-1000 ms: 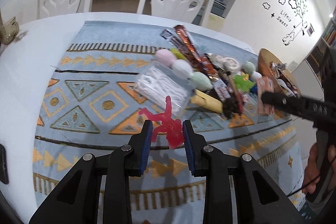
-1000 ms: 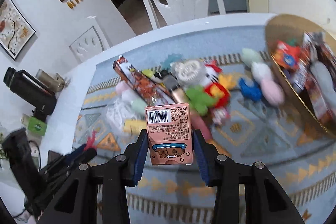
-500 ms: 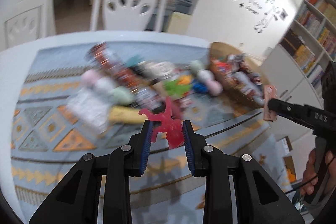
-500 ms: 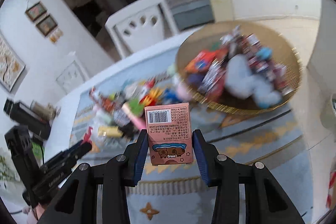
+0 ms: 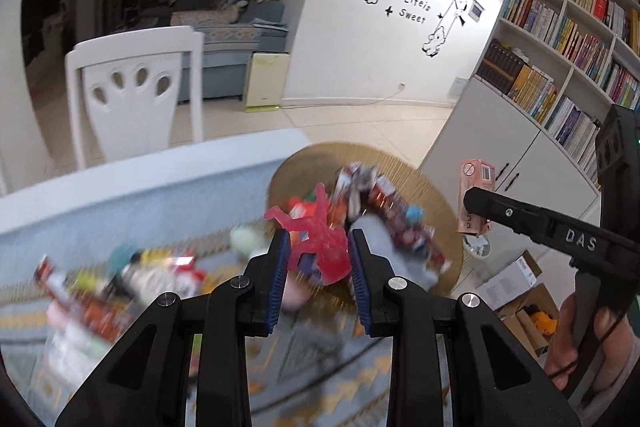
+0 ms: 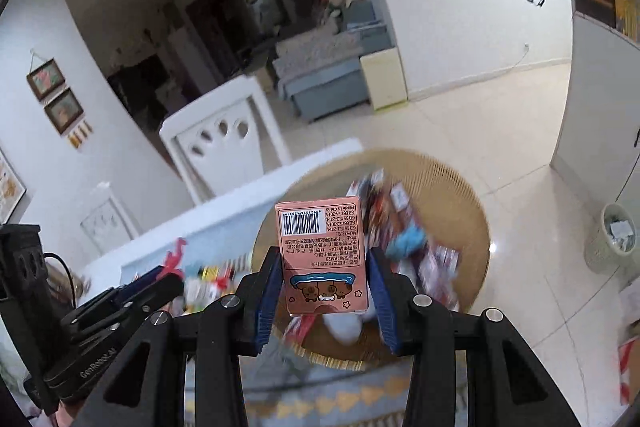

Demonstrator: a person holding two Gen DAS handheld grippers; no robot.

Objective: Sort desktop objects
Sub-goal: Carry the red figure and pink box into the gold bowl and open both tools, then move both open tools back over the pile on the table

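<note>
My left gripper [image 5: 318, 255] is shut on a translucent red toy figure [image 5: 322, 233], held in the air in front of the round woven basket [image 5: 436, 195]. My right gripper [image 6: 324, 279] is shut on a pink box [image 6: 322, 255] with a barcode and cartoon animals, held above the same woven basket [image 6: 468, 211]. In the left wrist view the right gripper [image 5: 476, 205] shows at the right, still with the pink box [image 5: 476, 179]. The left gripper [image 6: 164, 279] with the red figure [image 6: 176, 255] appears low on the left in the right wrist view. The basket holds several blurred packets and toys.
A pile of small toys and packets [image 5: 120, 283] lies on the patterned blue cloth [image 5: 100, 223] left of the basket. A white chair [image 5: 132, 87] stands behind the table. A bookshelf [image 5: 568, 39] fills the right wall; a waste bin [image 6: 616, 239] and cardboard boxes [image 5: 520, 291] sit on the floor.
Both grippers have swung right and risen from over the pile to the basket, each keeping its object. The basket now sits centred in both views.
</note>
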